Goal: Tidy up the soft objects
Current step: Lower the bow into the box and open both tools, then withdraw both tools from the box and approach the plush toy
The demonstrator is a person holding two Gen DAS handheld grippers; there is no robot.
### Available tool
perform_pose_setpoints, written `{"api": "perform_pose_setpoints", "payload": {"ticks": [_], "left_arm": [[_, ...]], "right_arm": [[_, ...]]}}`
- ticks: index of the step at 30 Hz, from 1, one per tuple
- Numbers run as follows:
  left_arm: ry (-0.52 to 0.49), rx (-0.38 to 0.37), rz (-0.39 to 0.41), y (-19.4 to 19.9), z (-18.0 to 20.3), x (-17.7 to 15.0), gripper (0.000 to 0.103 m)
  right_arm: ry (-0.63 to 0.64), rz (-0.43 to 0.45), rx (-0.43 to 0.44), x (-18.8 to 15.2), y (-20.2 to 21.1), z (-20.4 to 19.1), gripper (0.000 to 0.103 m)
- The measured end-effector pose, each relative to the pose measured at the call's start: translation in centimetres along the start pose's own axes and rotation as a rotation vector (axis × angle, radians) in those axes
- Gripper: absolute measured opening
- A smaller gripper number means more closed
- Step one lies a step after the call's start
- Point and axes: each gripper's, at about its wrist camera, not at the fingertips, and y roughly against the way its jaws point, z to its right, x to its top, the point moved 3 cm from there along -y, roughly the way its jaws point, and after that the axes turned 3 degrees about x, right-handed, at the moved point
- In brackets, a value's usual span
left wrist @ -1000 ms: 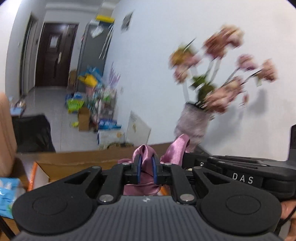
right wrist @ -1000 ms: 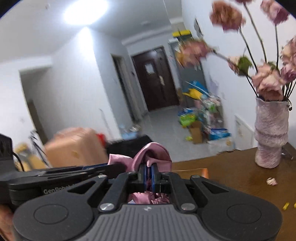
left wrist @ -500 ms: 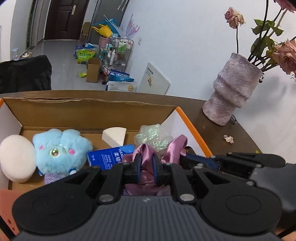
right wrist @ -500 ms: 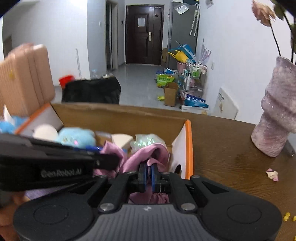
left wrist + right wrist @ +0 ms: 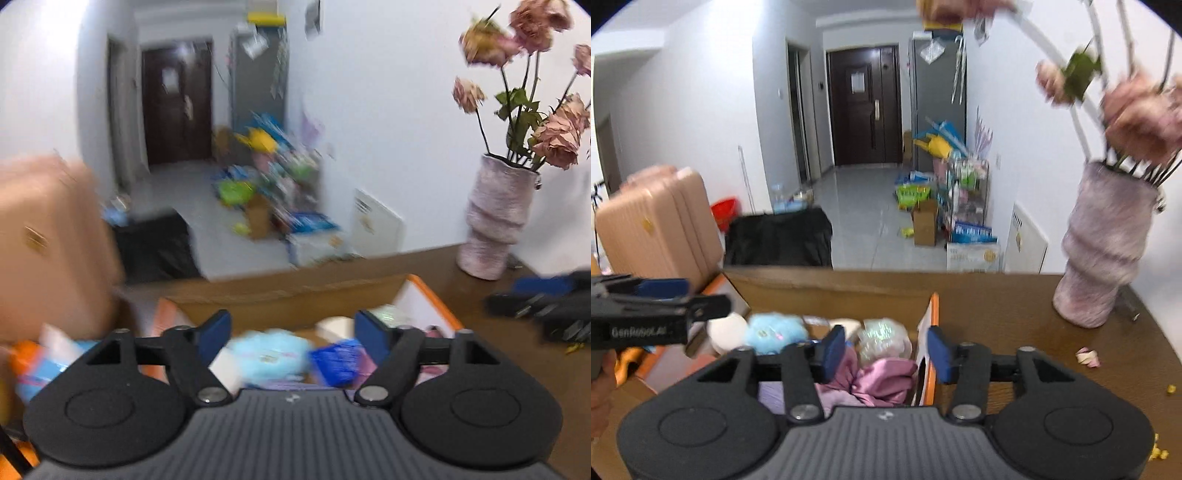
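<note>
Right wrist: pink satin cloth [image 5: 882, 380] lies below just-spread fingers [image 5: 833, 347], released.

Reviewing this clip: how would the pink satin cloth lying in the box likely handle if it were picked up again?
The pink cloth lies crumpled in soft folds in the box, so it would probably hang limp. Its sheen suggests it is slippery and could slide from a light pinch. It looks thin, so probably very light.

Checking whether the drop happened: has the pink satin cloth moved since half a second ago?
Yes. The pink satin cloth has left both grippers' just-opened jaws and lies in the cardboard box, beside its orange-edged right wall.
</note>
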Motion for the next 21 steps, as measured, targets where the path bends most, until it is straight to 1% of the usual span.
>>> {"api": "perform_pose_setpoints", "payload": {"ticks": [1,2,3,4,5,7,9,13,18,21], "left_arm": [[-0.008,0.038,0.035,1.4,-0.5,0.0,0.093],[-0.002,0.071,0.065,2.7,-0.9,-0.2,0.098],[0.012,0.102,0.102,4.0,-1.5,-0.3,0.103],[0.023,0.127,0.139,5.3,-2.1,-0.6,0.103],[0.023,0.146,0.157,6.3,-2.4,-0.9,0.103],[0.021,0.174,0.167,7.7,-2.9,-1.5,0.103],[0.036,0.188,0.180,9.2,-3.4,-2.2,0.103],[0.064,0.182,0.182,11.5,-4.2,-3.6,0.103],[0.068,0.173,0.205,14.1,-4.5,-4.8,0.103],[0.078,0.180,0.216,16.5,-5.1,-6.2,0.103]], "right_arm": [[-0.004,0.020,0.004,0.3,1.2,0.0,0.068],[-0.007,0.045,0.007,0.5,2.5,-0.2,0.073],[-0.010,0.079,0.008,0.6,3.8,-0.5,0.087],[-0.013,0.124,0.009,0.6,5.2,-0.7,0.099],[-0.017,0.167,0.007,0.4,6.2,-0.9,0.101],[-0.016,0.241,0.004,-0.3,8.1,-1.5,0.101],[-0.025,0.278,0.006,-1.0,9.4,-2.1,0.103],[-0.049,0.300,0.005,-2.5,10.9,-2.8,0.103],[-0.044,0.325,-0.003,-3.5,12.8,-4.1,0.103],[-0.043,0.338,-0.015,-4.8,14.5,-5.0,0.103]]}}
